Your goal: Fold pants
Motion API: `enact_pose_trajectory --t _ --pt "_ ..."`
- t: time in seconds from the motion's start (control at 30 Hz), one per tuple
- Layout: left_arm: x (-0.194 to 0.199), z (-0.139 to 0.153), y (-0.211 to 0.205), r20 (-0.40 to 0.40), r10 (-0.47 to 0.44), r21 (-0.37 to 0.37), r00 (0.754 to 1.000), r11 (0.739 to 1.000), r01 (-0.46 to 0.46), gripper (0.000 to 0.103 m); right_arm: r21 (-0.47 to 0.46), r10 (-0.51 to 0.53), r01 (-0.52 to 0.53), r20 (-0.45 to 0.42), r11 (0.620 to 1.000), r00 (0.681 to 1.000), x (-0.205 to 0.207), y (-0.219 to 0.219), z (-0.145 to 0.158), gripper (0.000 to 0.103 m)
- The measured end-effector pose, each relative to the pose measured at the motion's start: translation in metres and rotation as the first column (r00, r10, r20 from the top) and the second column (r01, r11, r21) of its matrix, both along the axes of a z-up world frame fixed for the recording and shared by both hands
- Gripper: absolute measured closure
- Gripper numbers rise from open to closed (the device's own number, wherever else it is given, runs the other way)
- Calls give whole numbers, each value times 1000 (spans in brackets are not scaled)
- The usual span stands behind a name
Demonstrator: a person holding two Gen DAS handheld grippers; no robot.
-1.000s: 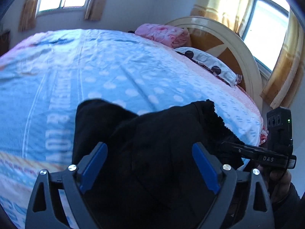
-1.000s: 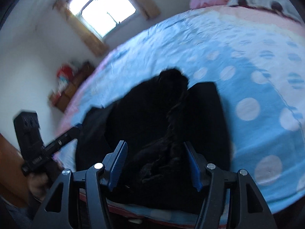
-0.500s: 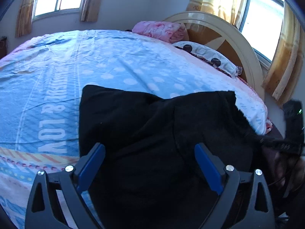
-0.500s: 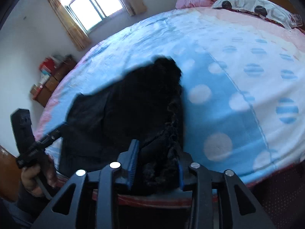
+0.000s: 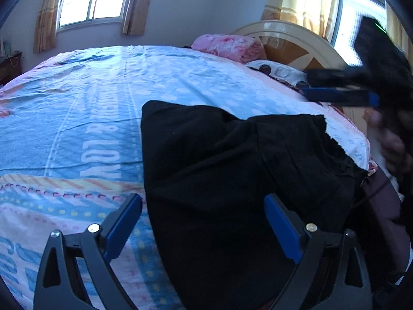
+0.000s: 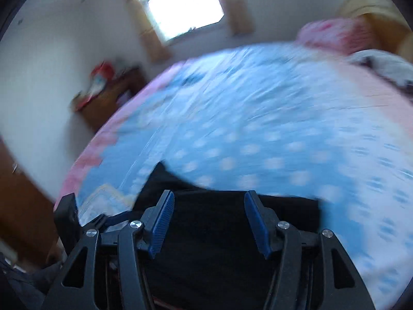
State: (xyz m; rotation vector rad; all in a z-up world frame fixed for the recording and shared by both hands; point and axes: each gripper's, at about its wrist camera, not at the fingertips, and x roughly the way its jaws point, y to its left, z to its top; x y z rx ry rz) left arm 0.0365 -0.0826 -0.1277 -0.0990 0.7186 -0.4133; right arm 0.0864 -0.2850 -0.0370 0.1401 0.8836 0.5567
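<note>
Black pants (image 5: 232, 180) lie folded at the bed's (image 5: 77, 129) near edge, the left tool (image 5: 204, 222) wide and empty, the right tool (image 6: 209, 217) opening empty above them; overhanging cloth could slide off the bed.

— How many pants (image 5: 232, 175) ahead of the left gripper (image 5: 204, 222)?
— One black pair, on one bed (image 5: 77, 118).
— Grippers?
— Two; right gripper (image 6: 209, 219) too.
— Beyond them?
— One pink bundle (image 5: 227, 46), two windows (image 5: 93, 0).
</note>
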Motion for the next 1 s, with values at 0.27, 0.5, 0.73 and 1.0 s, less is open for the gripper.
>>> enact_pose_trajectory --t 0.27,0.5,0.73,1.0 --pt "8 -12 1 -32 1 31 999 1000 0 2 -189 253 -263 -76 946 964 57 117 -39 55" --pt "11 -16 3 -30 0 21 1000 1000 1 0 -430 327 -316 -51 846 944 60 157 -65 91" --pt "12 -11 13 -24 23 13 999 1000 -23 0 -355 294 -298 -68 886 953 89 146 -74 97" --pt "43 29 37 28 90 16 996 996 -90 0 -182 107 -96 48 979 993 63 55 -16 77"
